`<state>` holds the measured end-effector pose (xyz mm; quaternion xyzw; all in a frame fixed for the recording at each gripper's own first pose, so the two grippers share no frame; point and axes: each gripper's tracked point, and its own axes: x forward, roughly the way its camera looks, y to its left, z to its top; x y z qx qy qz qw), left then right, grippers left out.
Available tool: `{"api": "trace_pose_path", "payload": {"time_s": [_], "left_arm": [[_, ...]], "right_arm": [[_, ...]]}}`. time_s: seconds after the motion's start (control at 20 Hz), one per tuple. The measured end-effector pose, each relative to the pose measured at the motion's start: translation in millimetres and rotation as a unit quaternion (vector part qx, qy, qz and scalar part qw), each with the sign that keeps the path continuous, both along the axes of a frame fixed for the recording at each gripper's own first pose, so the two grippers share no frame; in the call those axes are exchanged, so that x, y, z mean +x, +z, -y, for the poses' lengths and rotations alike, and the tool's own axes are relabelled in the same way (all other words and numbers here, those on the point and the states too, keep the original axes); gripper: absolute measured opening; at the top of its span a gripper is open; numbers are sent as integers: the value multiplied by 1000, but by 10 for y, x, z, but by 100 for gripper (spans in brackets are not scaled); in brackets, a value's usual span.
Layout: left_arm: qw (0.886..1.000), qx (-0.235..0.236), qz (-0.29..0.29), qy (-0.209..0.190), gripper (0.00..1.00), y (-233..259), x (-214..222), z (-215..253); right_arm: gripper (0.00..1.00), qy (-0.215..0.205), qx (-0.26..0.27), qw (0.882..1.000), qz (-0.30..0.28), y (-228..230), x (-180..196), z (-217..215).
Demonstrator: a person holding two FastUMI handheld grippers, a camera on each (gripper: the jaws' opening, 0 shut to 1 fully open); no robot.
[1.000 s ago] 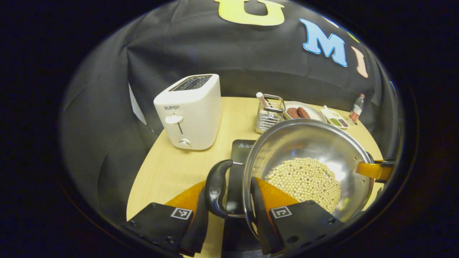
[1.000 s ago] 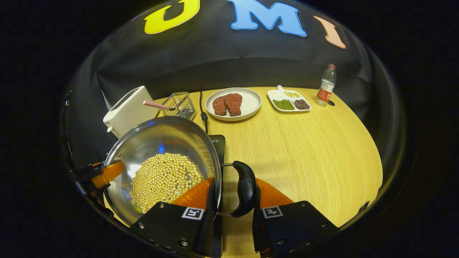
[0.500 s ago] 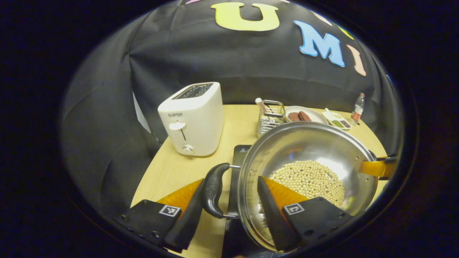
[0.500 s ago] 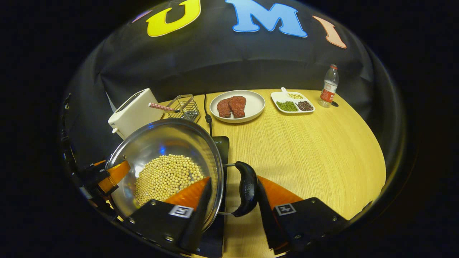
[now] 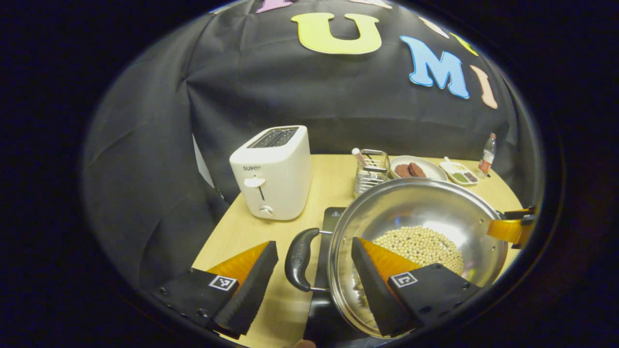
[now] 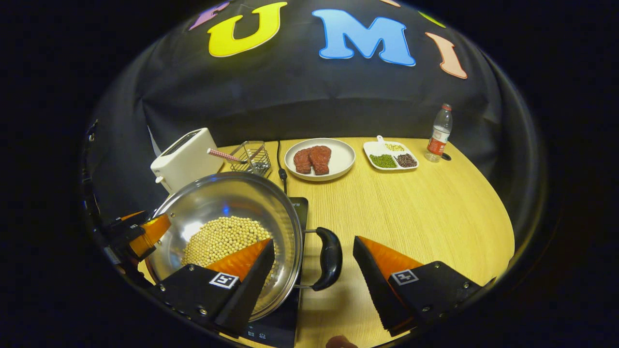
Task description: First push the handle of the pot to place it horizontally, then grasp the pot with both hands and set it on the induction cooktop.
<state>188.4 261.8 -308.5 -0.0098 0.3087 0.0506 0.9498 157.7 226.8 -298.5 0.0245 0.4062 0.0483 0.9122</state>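
Observation:
The steel pot [image 5: 425, 208] holds a heap of soybeans [image 5: 418, 245] and rests on the black induction cooktop [image 5: 330, 217]. My left gripper [image 5: 314, 244] is open, its fingers standing on either side of the pot's black left handle [image 5: 297, 258] without touching it. In the right gripper view the pot [image 6: 227, 203] sits on the cooktop [image 6: 296, 207] at the lower left. My right gripper [image 6: 313, 243] is open around the black right handle [image 6: 329, 258], one finger over the rim, the other apart on the table side. Each view shows the other gripper beyond the pot's far rim.
A white toaster [image 5: 273, 174] stands at the back left, a wire basket [image 6: 249, 157] beside it. A plate of meat [image 6: 319, 159], a divided dish [image 6: 391, 157] and a water bottle [image 6: 437, 135] line the table's far edge. A cable [image 6: 280, 164] runs back from the cooktop.
Both grippers were shut on the pot's handles a second ago; both have opened and drawn back a little. The pot stands free on the cooktop.

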Motion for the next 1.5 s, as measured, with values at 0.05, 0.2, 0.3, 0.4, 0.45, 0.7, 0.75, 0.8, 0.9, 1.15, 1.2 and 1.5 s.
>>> {"api": "trace_pose_path", "payload": {"time_s": [0.05,0.2,0.3,0.4,0.45,0.7,0.75,0.8,0.9,1.15,1.2,1.5], "left_arm": [[1000,1,11,1,100,76,1,5],[998,5,59,0,99,449,26,71],[996,1,89,2,99,692,48,177],[993,-4,114,4,100,957,52,323],[992,-8,126,4,99,1088,34,421],[986,-25,166,2,96,1516,-87,1003],[985,-26,172,3,99,1577,-131,1111],[984,-28,178,3,94,1631,-194,1221],[982,-34,184,-3,100,1724,-306,1495],[980,-30,196,-25,100,2012,-529,2065],[979,-30,199,-28,99,2083,-573,2171],[973,-28,227,-41,99,2409,-909,2702]], "right_arm": [[99,-2,2,1000,9,68,5,19],[99,-4,4,999,51,348,64,147],[99,-6,-2,996,91,566,90,313],[98,-9,-6,993,120,752,57,495],[99,-9,-7,991,132,831,33,591],[99,-2,-20,985,171,1029,-173,1073],[99,0,-22,984,177,1080,-216,1165],[99,1,-25,983,183,1134,-243,1271],[98,-2,-26,981,195,1259,-340,1459],[99,-11,-28,975,221,1489,-553,1915],[99,-13,-27,974,224,1527,-605,1987],[99,-25,-17,968,250,1780,-930,2410]]}}
